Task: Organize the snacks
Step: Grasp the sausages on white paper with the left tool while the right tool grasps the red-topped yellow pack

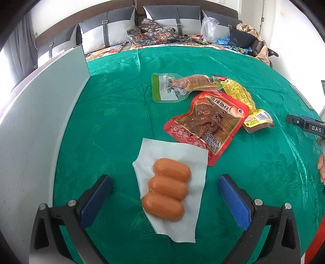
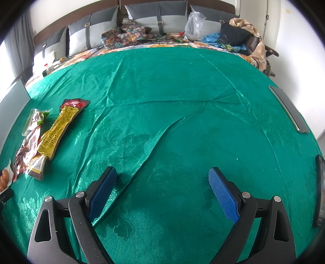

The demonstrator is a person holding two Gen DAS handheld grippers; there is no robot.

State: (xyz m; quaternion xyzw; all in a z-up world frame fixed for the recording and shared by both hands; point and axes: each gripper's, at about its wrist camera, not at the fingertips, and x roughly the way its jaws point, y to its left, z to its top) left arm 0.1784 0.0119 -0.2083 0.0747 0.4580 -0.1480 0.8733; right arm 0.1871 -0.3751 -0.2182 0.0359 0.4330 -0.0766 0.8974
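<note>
Three orange sausages (image 1: 167,187) lie side by side on a white paper napkin (image 1: 195,162) on the green tablecloth (image 1: 113,113). My left gripper (image 1: 165,182) is open wide, its blue pads on either side of the sausages and apart from them. Beyond the napkin lie a red fish-snack packet (image 1: 209,123), a green-edged packet (image 1: 178,85) and a yellow packet (image 1: 243,97). In the right wrist view the same packets (image 2: 50,130) lie at the far left, and my right gripper (image 2: 162,182) stands open over bare cloth with nothing between its fingers.
A grey-white board (image 1: 40,121) stands along the table's left side. A phone (image 2: 288,107) and a dark device (image 2: 320,190) lie at the right edge. Behind the table are a sofa with cushions (image 1: 172,18), a plastic bag (image 1: 209,26) and clothes. A hand (image 1: 321,166) shows at the right.
</note>
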